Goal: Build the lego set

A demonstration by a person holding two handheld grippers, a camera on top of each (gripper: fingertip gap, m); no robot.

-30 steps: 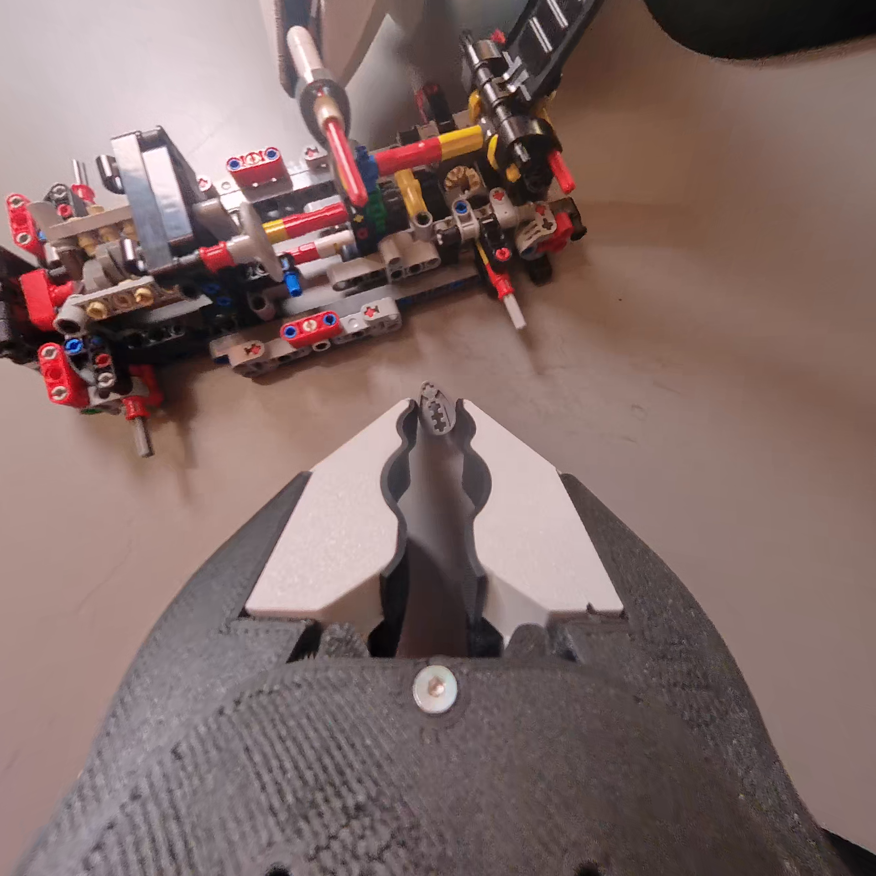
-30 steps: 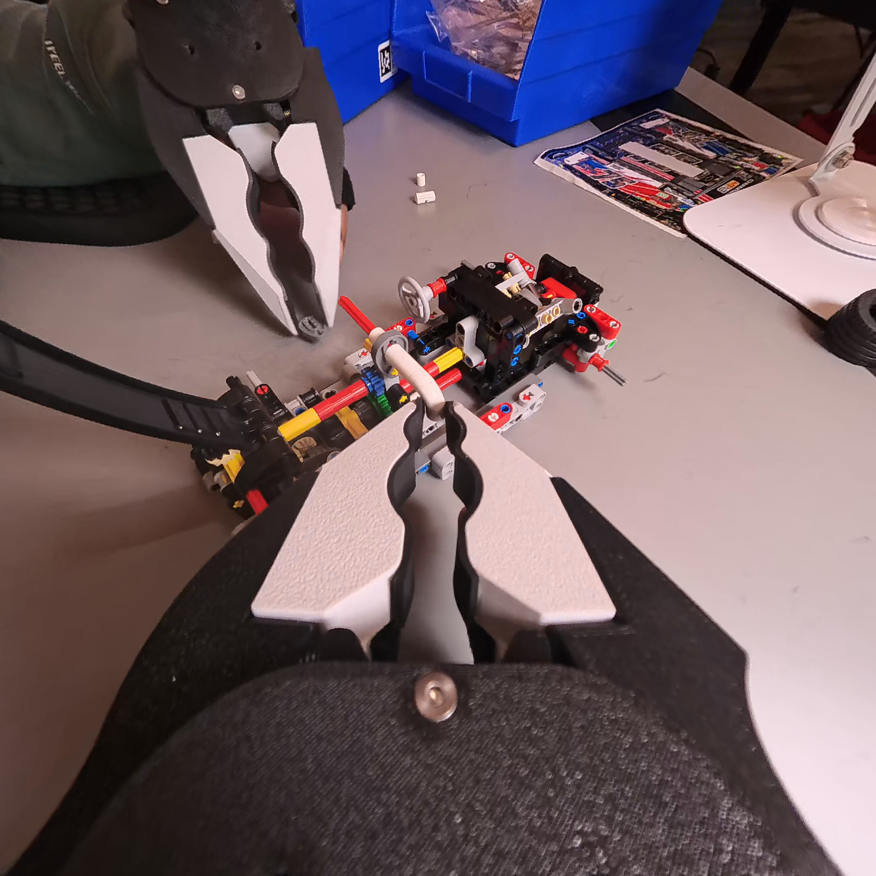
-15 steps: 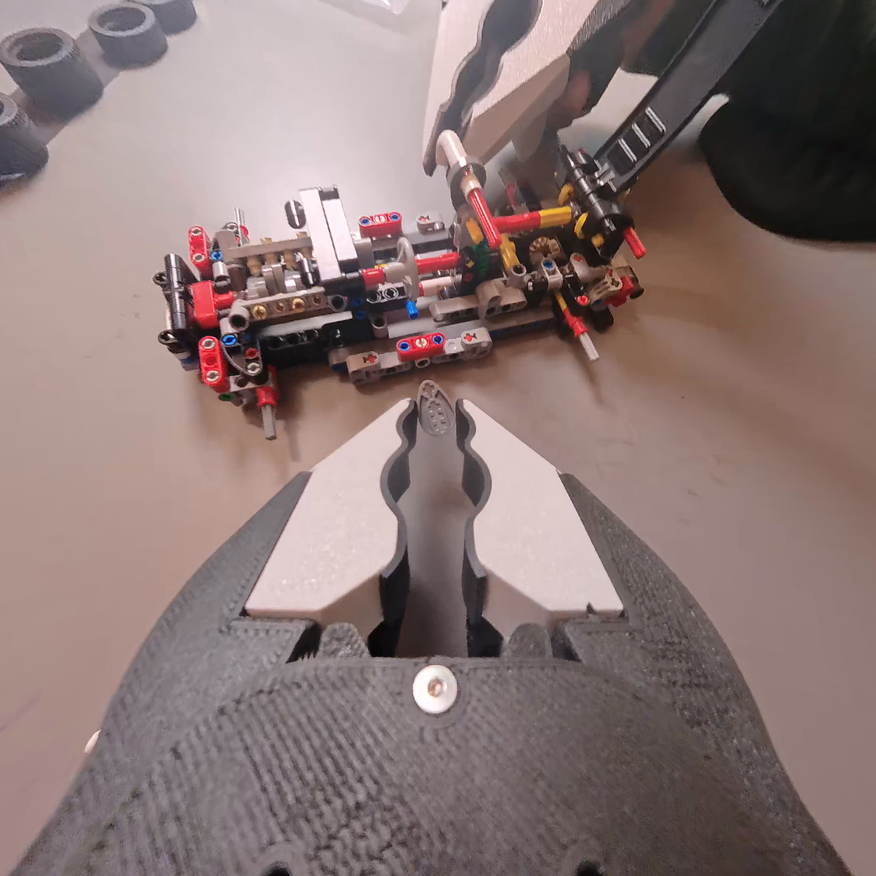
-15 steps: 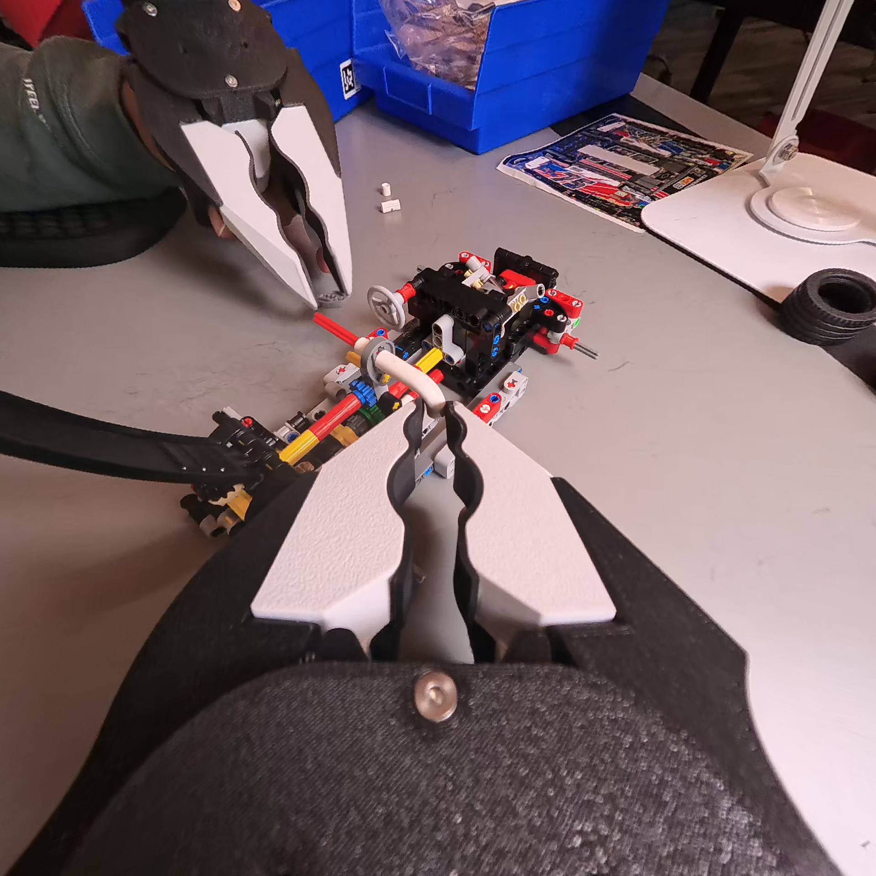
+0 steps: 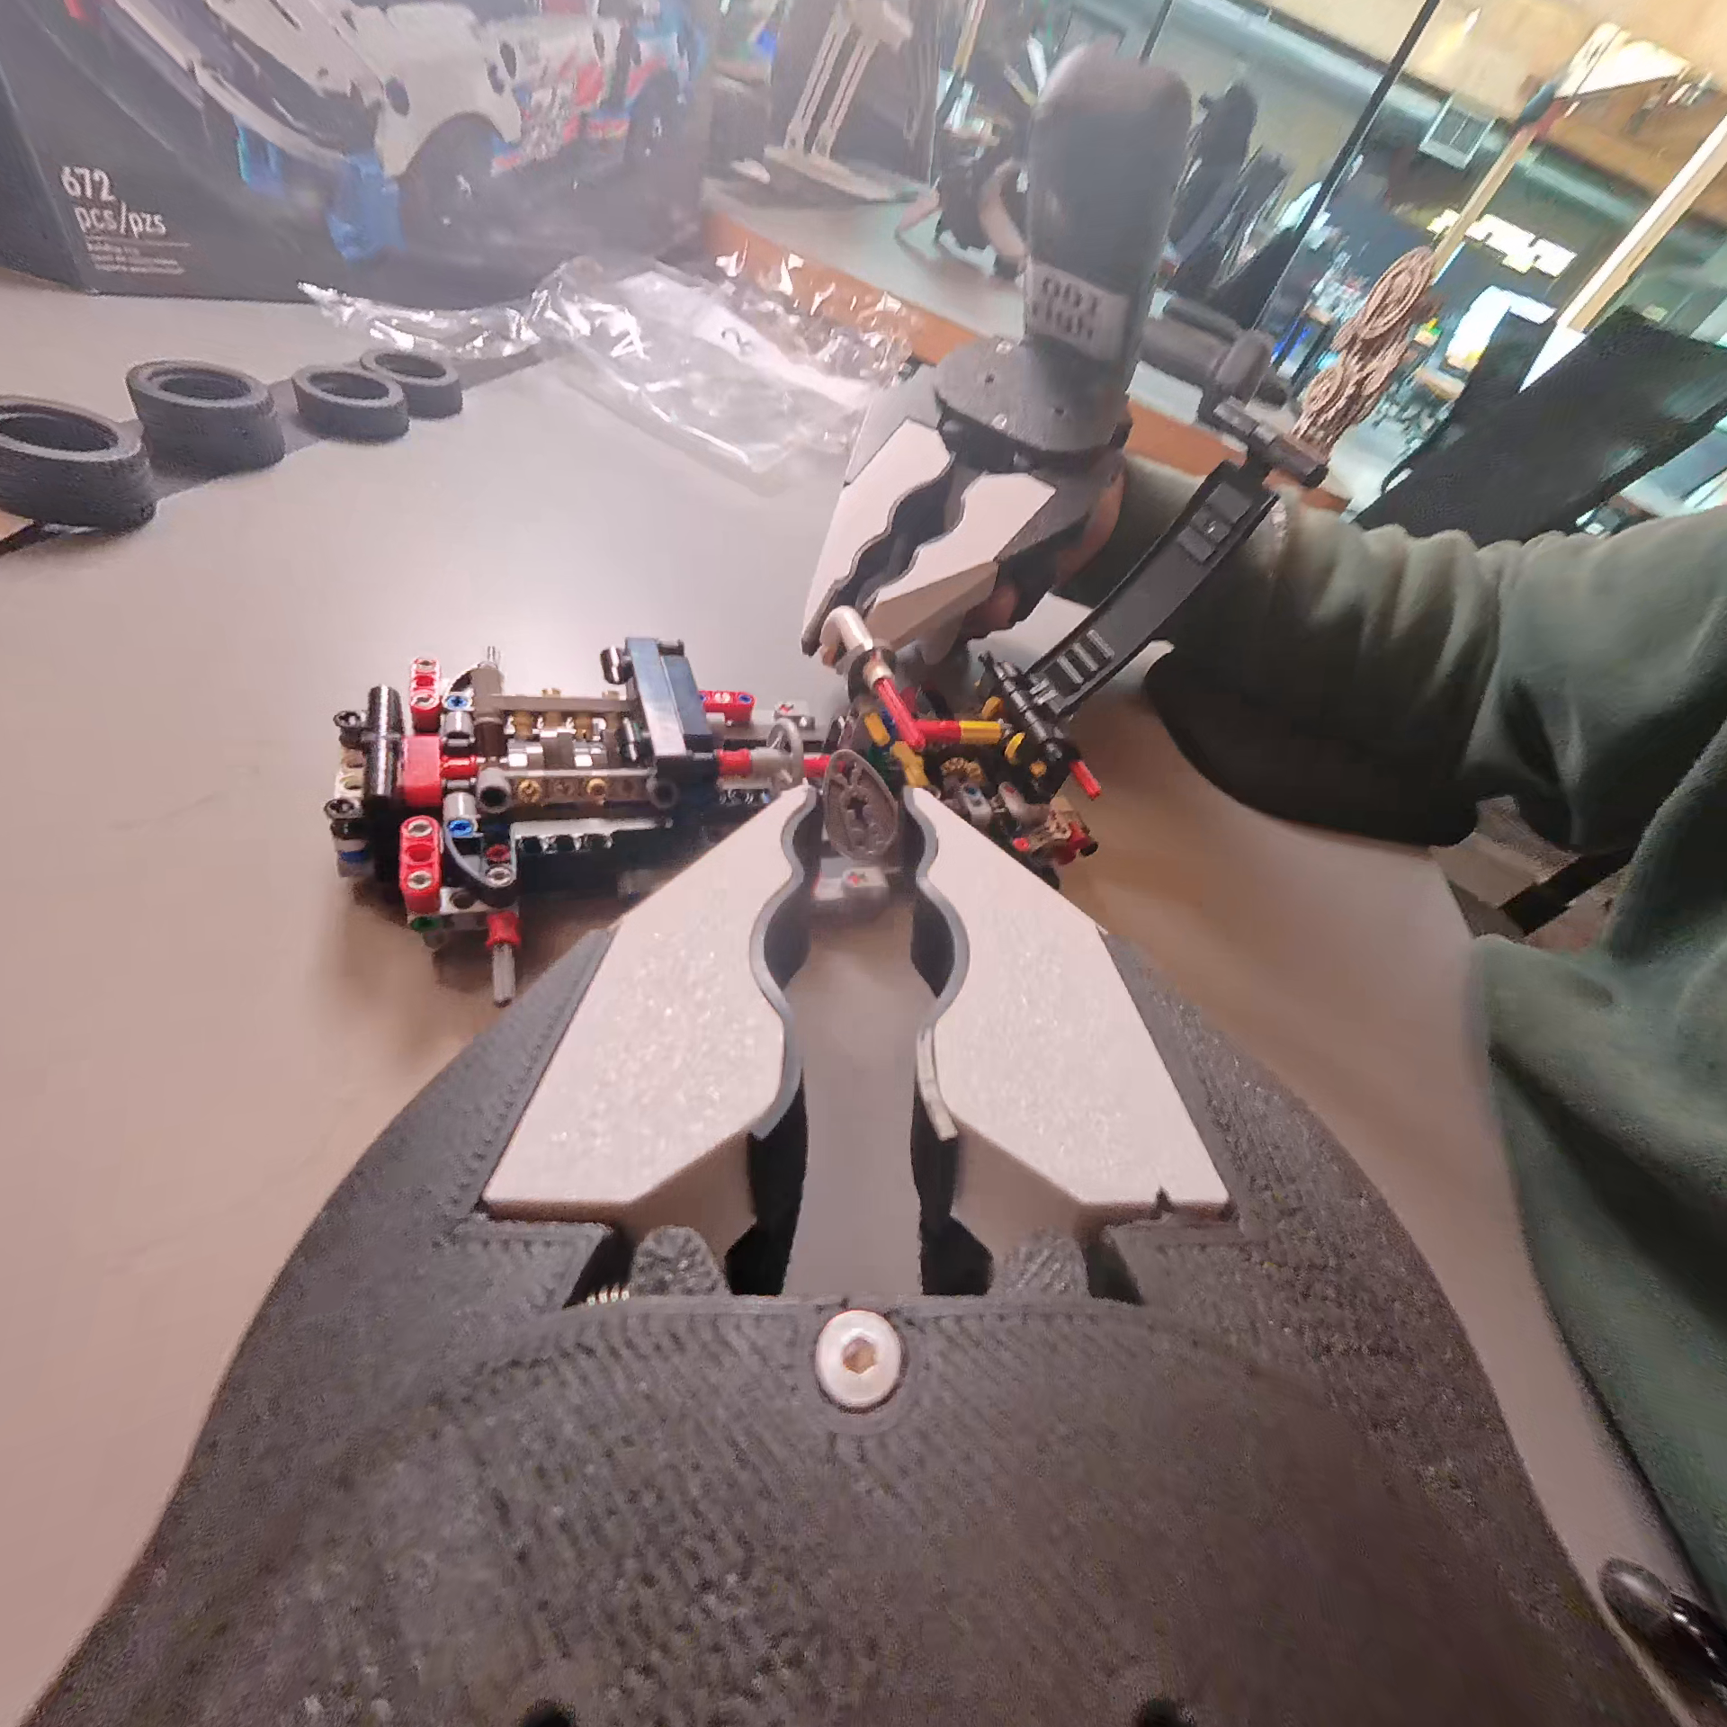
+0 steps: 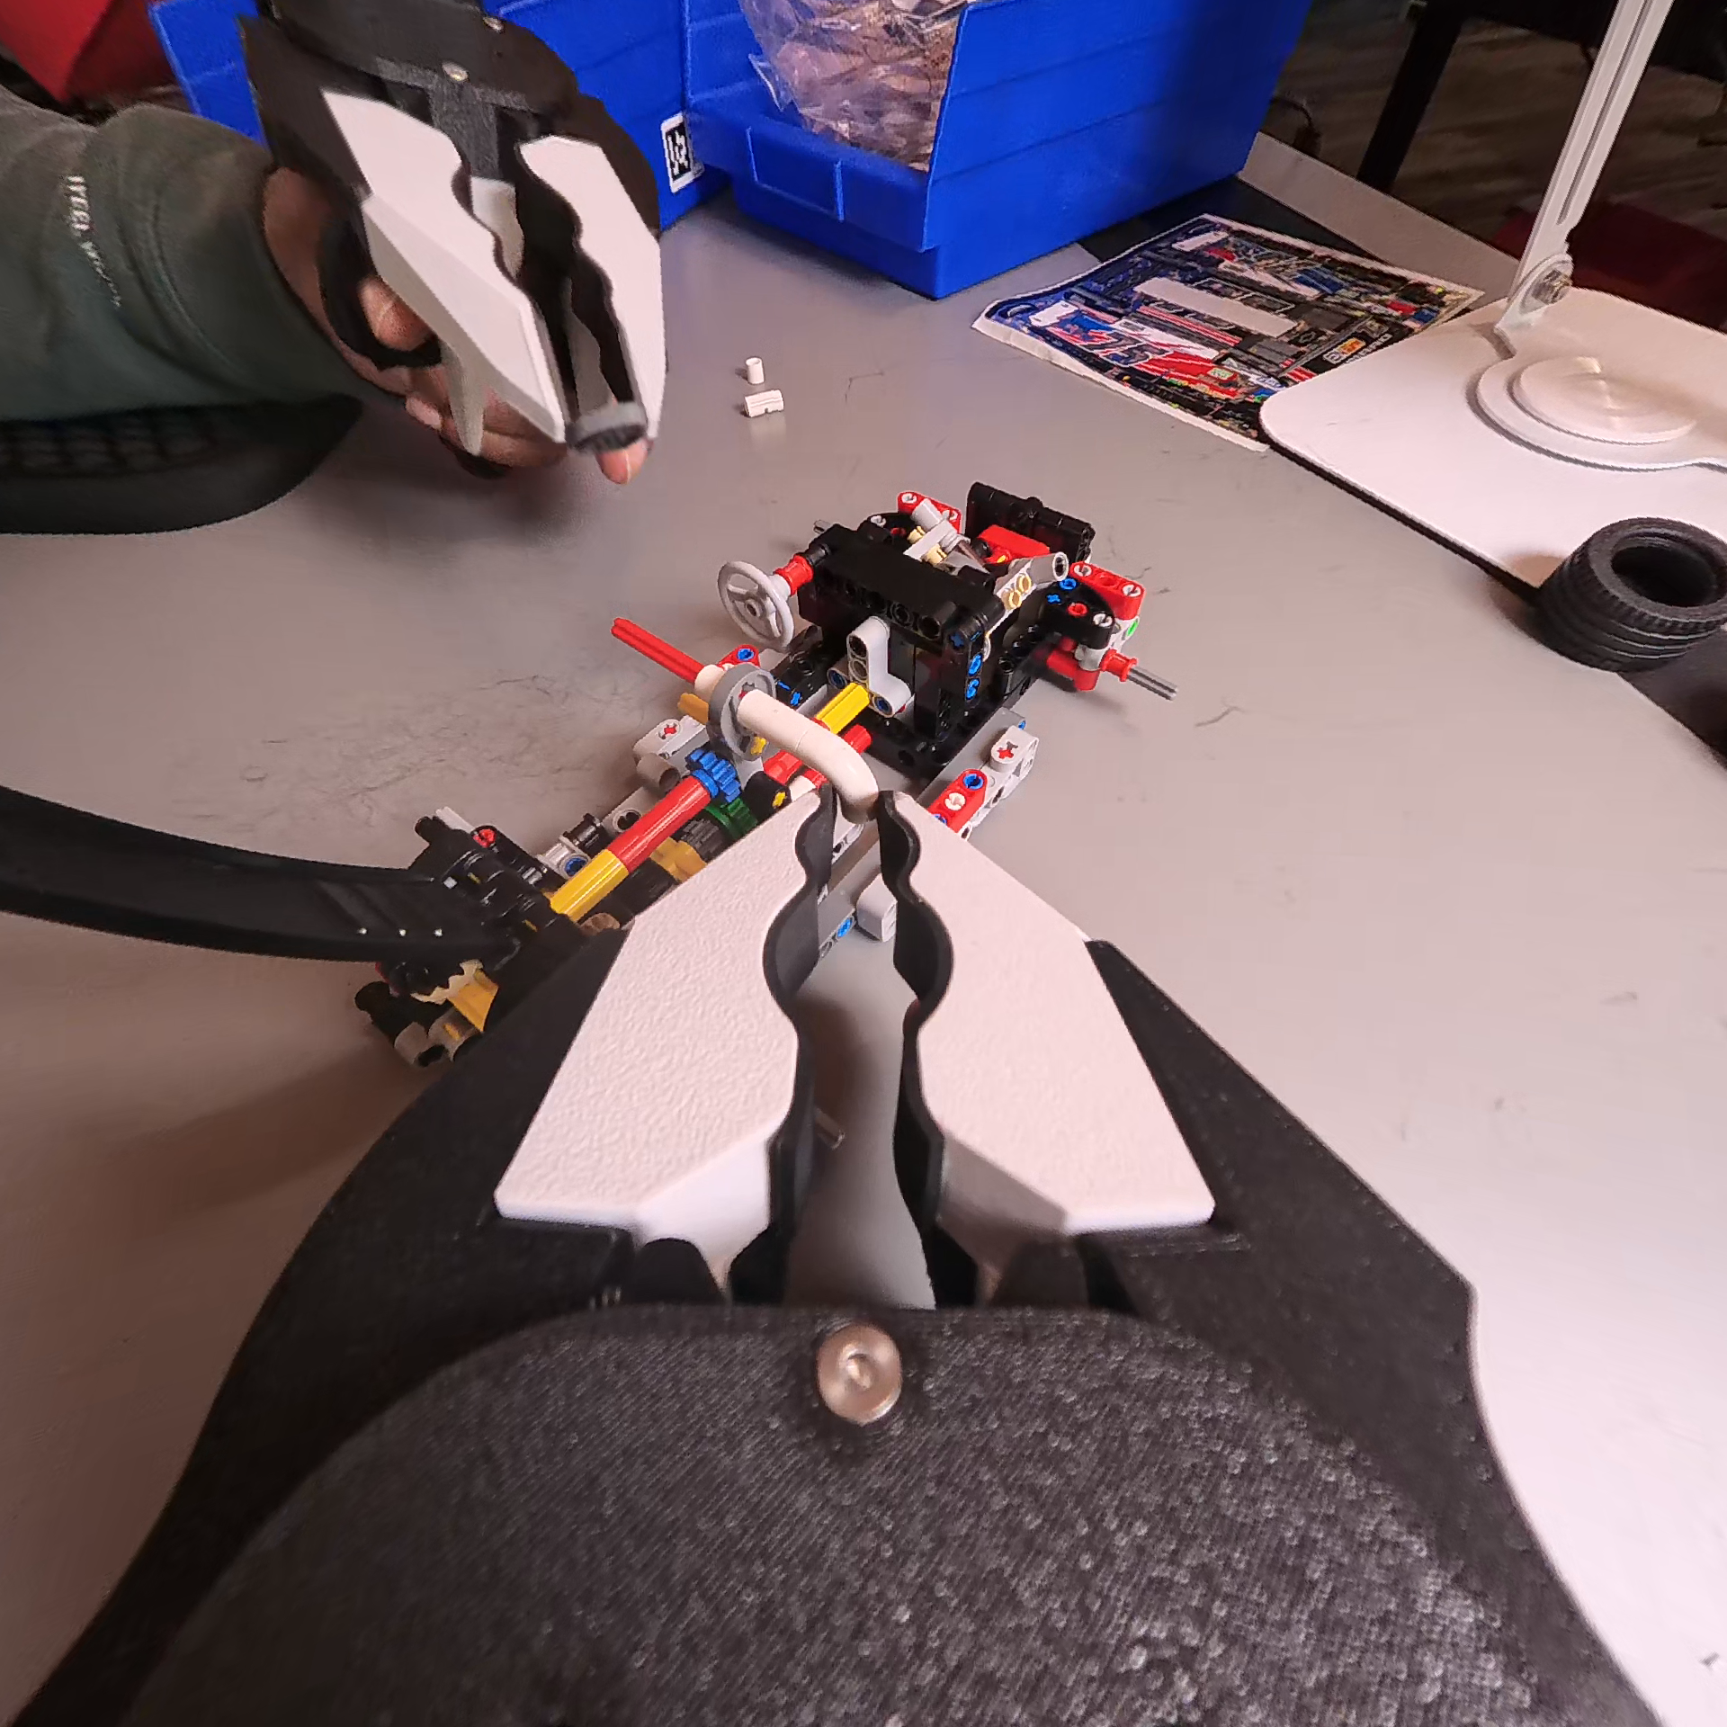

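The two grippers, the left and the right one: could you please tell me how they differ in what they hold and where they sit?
The left gripper is shut on a small dark grey disc-shaped piece; the right gripper is shut on the end of a white curved tube. The left one's piece is loose, held above the table; the right one's tube is attached to the brick-built chassis. Both have white fingers with wavy dark pads.

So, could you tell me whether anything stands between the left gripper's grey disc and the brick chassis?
Nothing visible does: only table surface separates the grey disc, gripped by the left gripper, from the chassis, whose red axle juts toward it.
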